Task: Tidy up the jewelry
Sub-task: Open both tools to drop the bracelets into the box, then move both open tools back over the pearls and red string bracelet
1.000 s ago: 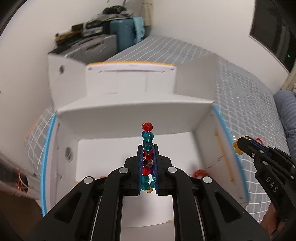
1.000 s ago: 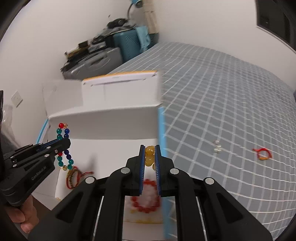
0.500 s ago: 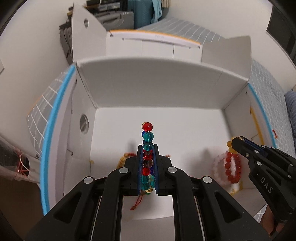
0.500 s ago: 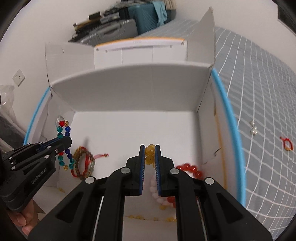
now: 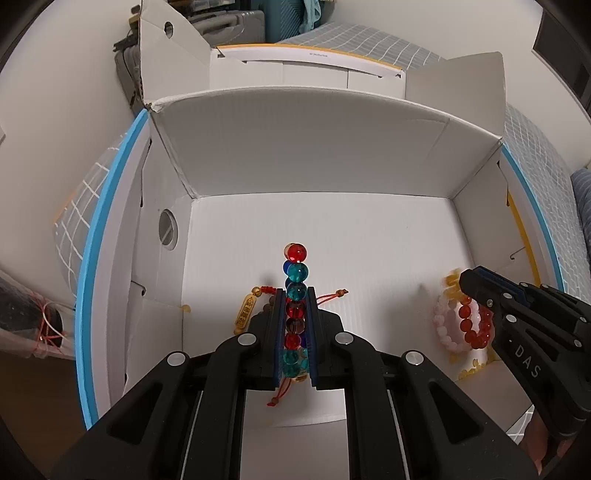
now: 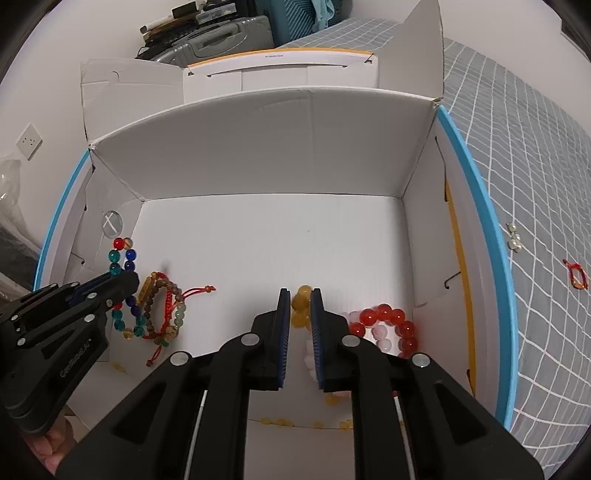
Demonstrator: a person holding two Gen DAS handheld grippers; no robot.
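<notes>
My left gripper (image 5: 294,291) is shut on a bracelet of red, teal and blue glass beads (image 5: 296,271), held inside the open white box (image 5: 295,155), low over its left side. It also shows in the right wrist view (image 6: 122,266). My right gripper (image 6: 300,291) is shut on a yellow bead bracelet (image 6: 301,302) inside the box at the right, above a red bead bracelet (image 6: 391,321) and a pale pink one (image 6: 382,338) on the floor. A brown and green bead bracelet with red cord (image 6: 166,314) lies under the left gripper.
The box stands on a bed with a grey checked cover (image 6: 524,155). A small red ring (image 6: 575,277) and silver earrings (image 6: 513,236) lie on the cover right of the box. Suitcases (image 6: 221,33) stand behind. Loose yellow beads (image 6: 280,421) lie along the box's near edge.
Both grippers have moved forward and down into the box with their bracelets still held. The box floor and the bracelets on it have come into view.
</notes>
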